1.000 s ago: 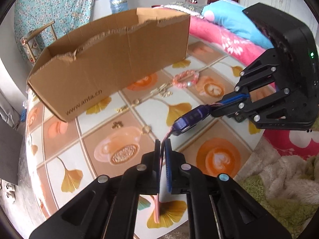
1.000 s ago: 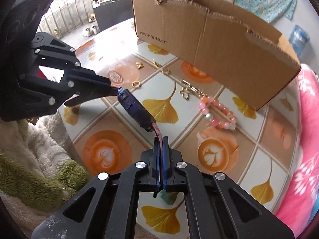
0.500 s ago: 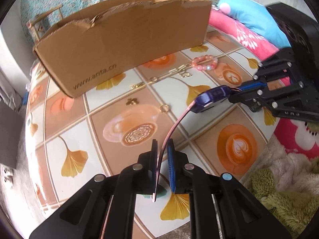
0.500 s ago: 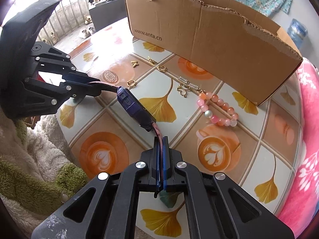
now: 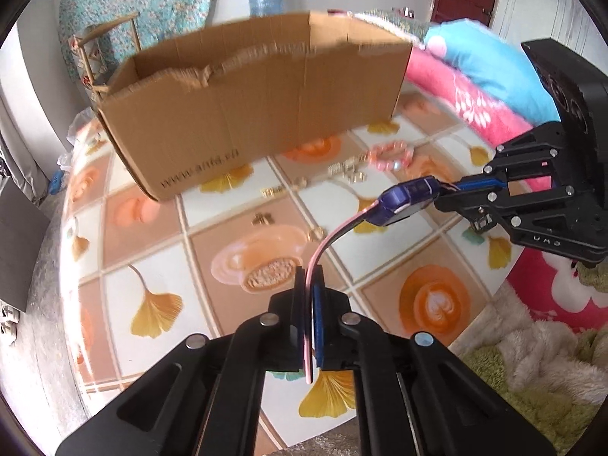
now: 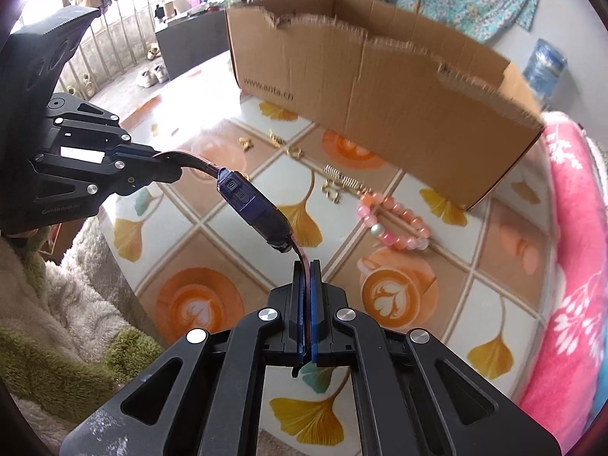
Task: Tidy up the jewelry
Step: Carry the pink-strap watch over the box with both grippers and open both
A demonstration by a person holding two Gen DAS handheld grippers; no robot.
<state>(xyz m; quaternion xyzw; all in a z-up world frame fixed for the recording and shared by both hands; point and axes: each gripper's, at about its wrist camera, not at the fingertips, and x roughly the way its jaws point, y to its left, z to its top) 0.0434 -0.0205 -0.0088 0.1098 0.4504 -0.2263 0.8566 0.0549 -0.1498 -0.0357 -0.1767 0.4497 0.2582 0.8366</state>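
A watch with a purple body (image 5: pixel 406 199) and a pink strap hangs above the patterned table (image 5: pixel 144 224), stretched between my two grippers. My left gripper (image 5: pixel 311 277) has one strap end between its pads, and its jaws are closing onto it. At the right of the left wrist view, my right gripper (image 5: pixel 456 186) holds the other end. In the right wrist view the watch (image 6: pixel 252 205) runs from my shut right gripper (image 6: pixel 306 266) up to the left gripper (image 6: pixel 167 167).
An open cardboard box (image 5: pixel 258 114) stands at the back of the table. In front of it lie a pink bead bracelet (image 6: pixel 395 224), small gold pieces (image 6: pixel 342 182) and a gold ring (image 5: pixel 315 232). Pink bedding (image 6: pixel 570 228) and a fluffy blanket (image 6: pixel 57 285) border the table.
My left gripper's jaws parted slightly around the pink strap half a second ago and have closed on it again. The left view rolled a little. The right gripper keeps its grip.
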